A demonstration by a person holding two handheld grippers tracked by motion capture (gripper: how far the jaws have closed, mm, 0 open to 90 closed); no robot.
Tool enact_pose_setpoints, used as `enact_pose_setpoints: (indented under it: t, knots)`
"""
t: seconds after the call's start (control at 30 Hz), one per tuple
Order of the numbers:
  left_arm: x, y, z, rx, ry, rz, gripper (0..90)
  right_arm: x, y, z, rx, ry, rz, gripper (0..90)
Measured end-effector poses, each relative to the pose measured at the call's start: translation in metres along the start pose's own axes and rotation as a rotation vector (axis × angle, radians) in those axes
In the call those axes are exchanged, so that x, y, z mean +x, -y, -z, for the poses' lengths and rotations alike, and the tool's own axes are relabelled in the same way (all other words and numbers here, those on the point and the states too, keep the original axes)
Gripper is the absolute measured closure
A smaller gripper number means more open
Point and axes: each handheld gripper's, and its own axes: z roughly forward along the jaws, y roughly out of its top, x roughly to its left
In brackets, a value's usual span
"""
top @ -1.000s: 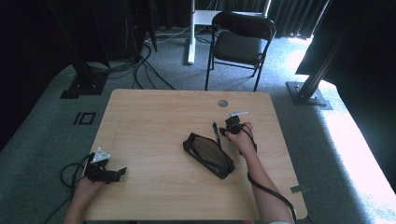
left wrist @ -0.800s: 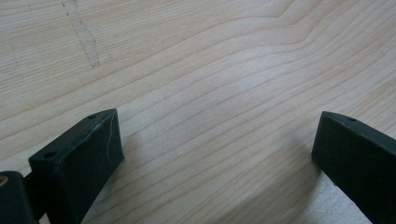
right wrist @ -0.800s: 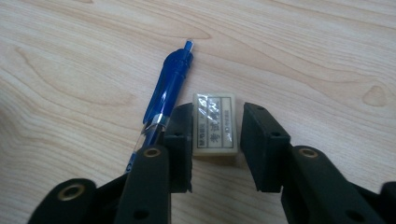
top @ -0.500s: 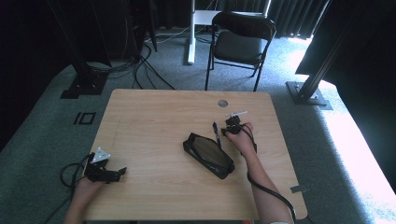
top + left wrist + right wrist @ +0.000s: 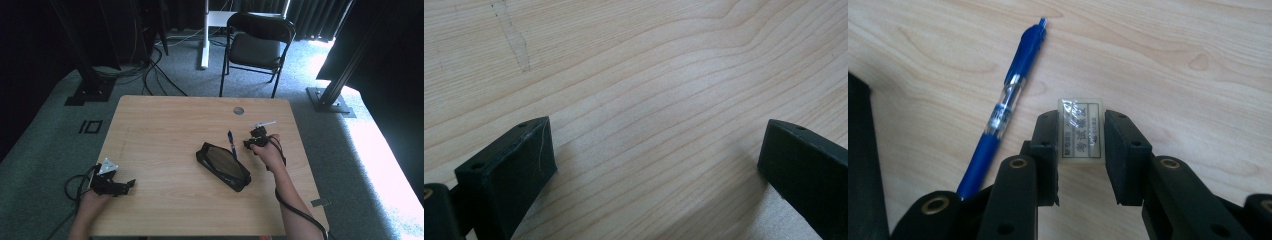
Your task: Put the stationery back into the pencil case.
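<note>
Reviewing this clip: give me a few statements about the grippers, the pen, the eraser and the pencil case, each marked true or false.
1. The right gripper is clamped on a small wrapped eraser. True.
2. The blue pen is held in the left gripper. False: the pen lies on the table, and the left gripper's jaws stand wide apart with bare wood between them.
3. The black pencil case lies between the two hands in the high view. True.
4. The pen lies inside the pencil case. False: it lies on the wood beside the case.
</note>
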Motion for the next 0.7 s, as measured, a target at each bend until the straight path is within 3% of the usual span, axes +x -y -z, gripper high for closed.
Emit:
enact_pose_setpoints:
  t: [0.33,0.5,0.53,0.7]
  knots:
    - [0.000,0.000,0.000,0.001,-0.001,0.001,2.1,0.002,0.005,0.019,-0.021,-0.020,0.029,68.3]
    - [0.000,0.000,0.000,0.001,-0.002,0.001,2.1,0.011,0.003,0.035,-0.048,-0.055,0.059,68.2]
    - [0.000,0.000,0.000,0.001,-0.001,0.001,2.1,0.014,0.001,0.041,-0.066,-0.082,0.059,68.3]
    - [0.000,0.000,0.000,0.001,-0.001,0.001,2.1,0.027,-0.004,0.057,-0.099,-0.106,0.099,68.3]
